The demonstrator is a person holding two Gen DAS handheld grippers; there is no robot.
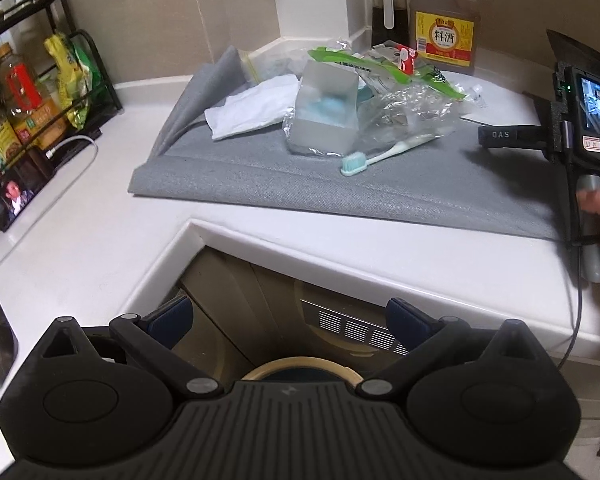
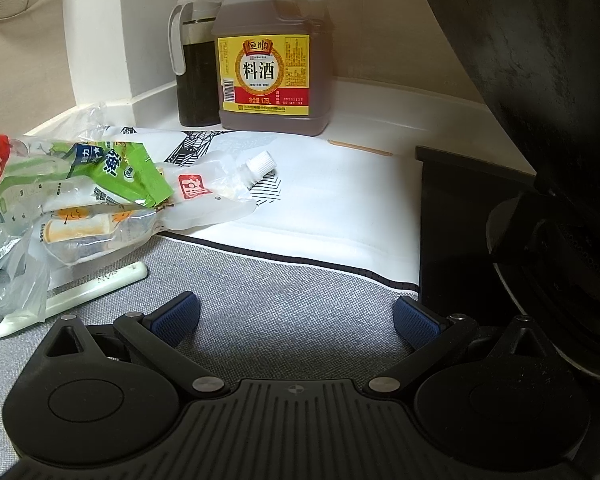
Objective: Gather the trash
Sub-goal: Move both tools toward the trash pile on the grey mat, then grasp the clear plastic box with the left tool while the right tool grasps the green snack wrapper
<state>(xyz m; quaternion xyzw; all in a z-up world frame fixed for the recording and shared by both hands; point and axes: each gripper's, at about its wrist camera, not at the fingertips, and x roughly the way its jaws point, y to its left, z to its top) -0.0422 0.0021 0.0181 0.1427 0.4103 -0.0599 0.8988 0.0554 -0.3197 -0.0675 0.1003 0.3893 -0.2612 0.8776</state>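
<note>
One grey mat (image 1: 260, 176) lay ahead of the left gripper (image 1: 288, 316), bearing one trash heap (image 1: 340, 92), one clear box (image 1: 326, 114) and one toothbrush (image 1: 384, 154). Two bottles (image 2: 272, 52) stood beyond the right gripper (image 2: 296, 318). Both grippers were spread wide, empty.

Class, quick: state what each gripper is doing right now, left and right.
Left gripper: open, holding nothing, off the counter edge.
Right gripper: open, holding nothing, above the grey mat.

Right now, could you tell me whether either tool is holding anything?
Nothing is held: the left tool and right tool are both open and empty.
</note>
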